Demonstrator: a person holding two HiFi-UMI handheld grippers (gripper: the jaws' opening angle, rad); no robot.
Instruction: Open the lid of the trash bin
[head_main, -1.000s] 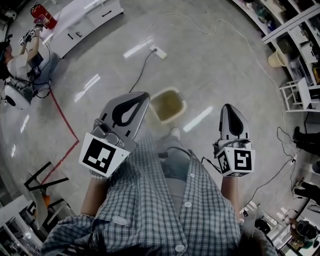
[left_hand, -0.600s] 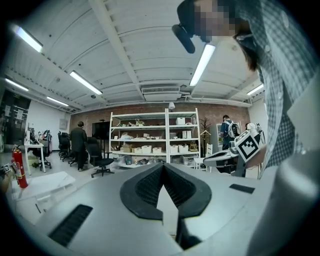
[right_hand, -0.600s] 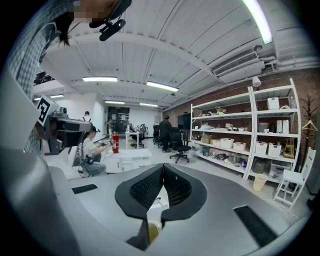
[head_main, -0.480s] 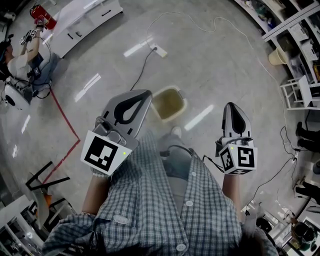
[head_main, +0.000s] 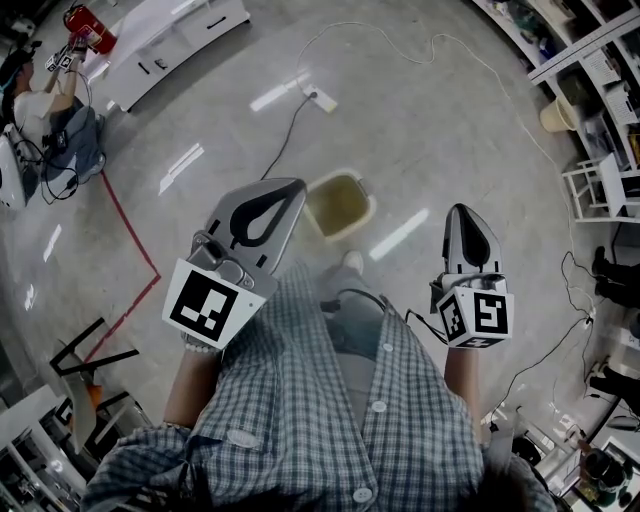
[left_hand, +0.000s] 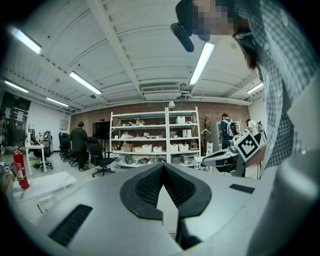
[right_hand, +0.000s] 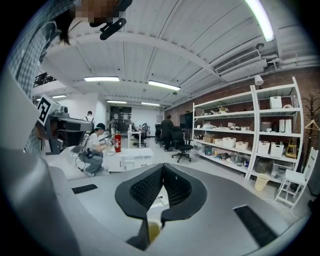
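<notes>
Trash bin (head_main: 338, 207): a small rectangular bin with a pale rim around a yellowish-brown centre, standing on the open middle of the grey floor (head_main: 420, 130), directly ahead of the person's shoe (head_main: 350, 264). Whether a lid covers the top cannot be told from above. In the right gripper view a patch of the same yellow shows through the gap under the jaws.

Left gripper (head_main: 292, 188): held above the floor just left of the bin, not touching it; its 2 jaws are pressed together at the tips with nothing between them, as the left gripper view shows. Its marker cube (head_main: 208, 305) faces the head camera.

Right gripper (head_main: 459, 213): held to the right of the bin, clearly apart from it; its 2 jaws likewise meet at the tips and carry nothing. Its marker cube (head_main: 476, 318) sits at the wrist end.

Checked shirt (head_main: 330, 420): fills the lower part of the head view, between the 2 arms.

Surroundings: a white power strip (head_main: 320, 102) lies on the floor beyond the bin, with a dark cable (head_main: 285, 140) running from it toward the left gripper. A red tape line (head_main: 128, 235) crosses the floor's left side. At the far left corner, a crouching person (head_main: 40, 100) works beside a low white cabinet (head_main: 165, 40) and a red fire extinguisher (head_main: 88, 28). Shelving (head_main: 590, 60) lines the floor's right edge.
</notes>
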